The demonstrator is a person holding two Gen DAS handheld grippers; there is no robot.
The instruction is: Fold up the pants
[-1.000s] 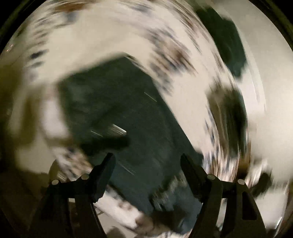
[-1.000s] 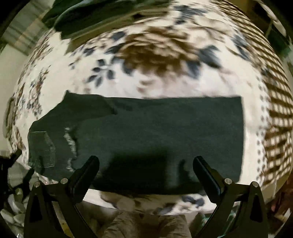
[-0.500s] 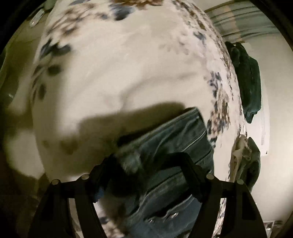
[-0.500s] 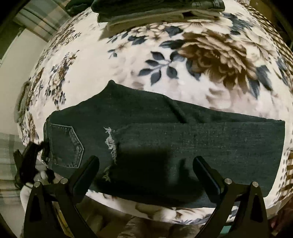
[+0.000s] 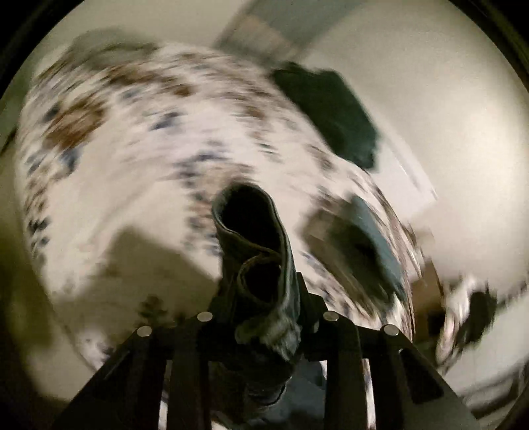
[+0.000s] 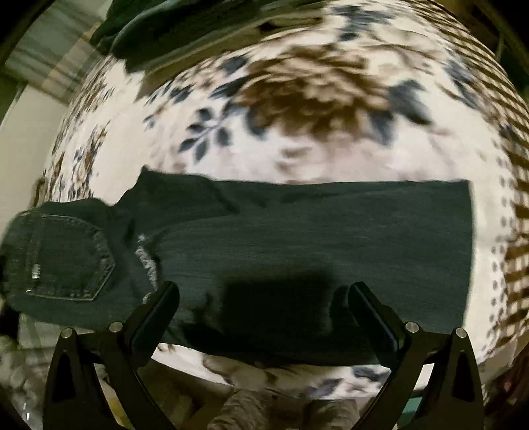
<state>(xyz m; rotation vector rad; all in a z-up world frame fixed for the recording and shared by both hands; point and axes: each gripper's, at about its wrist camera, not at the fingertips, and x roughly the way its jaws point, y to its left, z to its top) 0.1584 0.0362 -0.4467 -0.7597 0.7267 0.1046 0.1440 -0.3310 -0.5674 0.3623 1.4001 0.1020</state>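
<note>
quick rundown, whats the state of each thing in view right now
left gripper: shut on a bunched fold of the jeans
right gripper: open, holding nothing, above the jeans
jeans: laid out lengthwise on the bedspread, legs stacked, waist end lifted
bedspread: spread flat under the jeans
dark clothes pile: heaped at the far edge

The pants are dark denim jeans, lying flat in a long band straight ahead of the right gripper, the legs stacked and running off to its right, the seat end off to its left. A stitched back pocket shows on that left end, with a frayed pale rip just beside it toward the legs. At the left gripper a bunched fold of the denim stands up between the fingers, curled into a dark loop.
</note>
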